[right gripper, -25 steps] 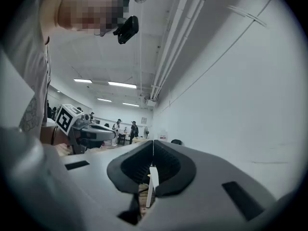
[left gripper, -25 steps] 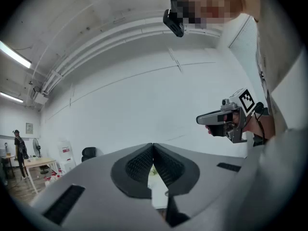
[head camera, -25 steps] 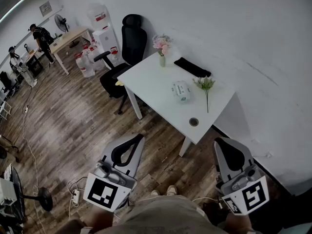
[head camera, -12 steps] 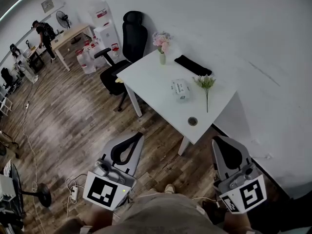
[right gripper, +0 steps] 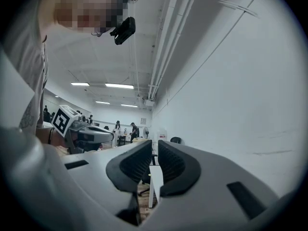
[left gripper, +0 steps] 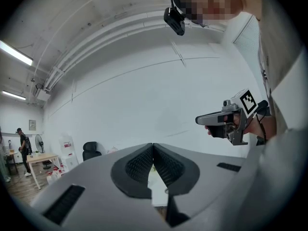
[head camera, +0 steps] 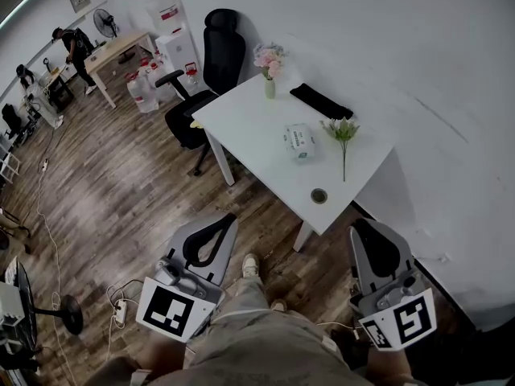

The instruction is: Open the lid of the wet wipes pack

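Note:
The wet wipes pack [head camera: 299, 142], pale with a label on top, lies flat near the middle of the white table [head camera: 249, 131], well ahead of me. Both grippers hang low over the wood floor, short of the table and apart from the pack. My left gripper [head camera: 230, 219] is shut with its ribbed pads [left gripper: 142, 163] meeting and nothing between them. My right gripper [head camera: 359, 230] is also shut and empty, its pads [right gripper: 171, 165] almost touching. Each gripper view shows the other gripper held level beside it. The pack's lid is too small to make out.
On the table stand a vase of pink flowers [head camera: 269, 63], a black flat item [head camera: 320, 100], a green flower stem [head camera: 343, 135] and a round cable hole [head camera: 319, 195]. A black office chair [head camera: 211, 63] sits behind it. A white wall runs on the right. People work far left.
A leg and a shoe have swung forward into view between the grippers. Both grippers sit slightly lower in the picture and stay shut.

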The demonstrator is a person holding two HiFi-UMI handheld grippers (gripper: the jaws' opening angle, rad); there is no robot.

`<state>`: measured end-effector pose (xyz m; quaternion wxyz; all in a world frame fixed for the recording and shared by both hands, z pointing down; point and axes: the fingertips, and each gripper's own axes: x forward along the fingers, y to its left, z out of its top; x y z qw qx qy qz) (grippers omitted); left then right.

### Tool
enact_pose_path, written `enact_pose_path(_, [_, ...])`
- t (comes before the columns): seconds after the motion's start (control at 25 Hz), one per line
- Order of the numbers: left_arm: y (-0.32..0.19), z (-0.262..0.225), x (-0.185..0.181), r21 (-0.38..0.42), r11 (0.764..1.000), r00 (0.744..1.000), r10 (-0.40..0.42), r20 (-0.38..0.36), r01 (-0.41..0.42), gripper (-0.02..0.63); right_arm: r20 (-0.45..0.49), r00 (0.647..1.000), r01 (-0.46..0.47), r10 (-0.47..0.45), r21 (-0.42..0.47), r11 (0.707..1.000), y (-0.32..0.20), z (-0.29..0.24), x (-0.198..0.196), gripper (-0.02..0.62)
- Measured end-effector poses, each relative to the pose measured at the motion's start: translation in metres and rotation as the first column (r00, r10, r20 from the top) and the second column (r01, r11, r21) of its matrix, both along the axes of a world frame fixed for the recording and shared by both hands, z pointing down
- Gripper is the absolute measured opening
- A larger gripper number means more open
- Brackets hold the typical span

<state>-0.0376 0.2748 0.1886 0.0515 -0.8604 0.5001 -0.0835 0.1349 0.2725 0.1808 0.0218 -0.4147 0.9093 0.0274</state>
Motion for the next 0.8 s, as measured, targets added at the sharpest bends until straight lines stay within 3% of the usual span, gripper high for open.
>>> enact_pose_path(0.04, [-0.003, 0.003, 0.0, -0.002, 1.0, 1.0, 0.001, 0.0, -0.001, 0.017, 0.004, 1.0, -0.006, 0.006, 0.001, 1.0, -0.004, 0.002, 0.0, 0.048])
enact_pose_path(0.08, [-0.006, 0.005, 0.0, -0.004, 1.0, 1.0, 0.002, 0.0, -0.002, 0.017, 0.005, 1.0, -0.012, 0.012, -0.001, 1.0, -0.008, 0.004, 0.0, 0.107])
enact_pose_path(0.16, [-0.015, 0.011, -0.001, -0.006, 1.0, 1.0, 0.004, -0.002, -0.004, 0.017, 0.001, 1.0, -0.017, 0.017, -0.008, 1.0, -0.017, 0.012, -0.001, 0.138])
enact_pose_path(0.48, [-0.064, 0.02, -0.016, -0.018, 1.0, 1.0, 0.012, -0.011, -0.013, 0.017, -0.026, 1.0, -0.018, 0.018, -0.034, 0.999, -0.065, 0.027, -0.017, 0.141])
enact_pose_path(0.8, [-0.148, 0.029, -0.038, -0.048, 0.997, 0.999, 0.052, -0.011, -0.053, 0.017, -0.062, 0.997, -0.049, 0.044, -0.091, 0.995, -0.149, 0.047, -0.042, 0.141])
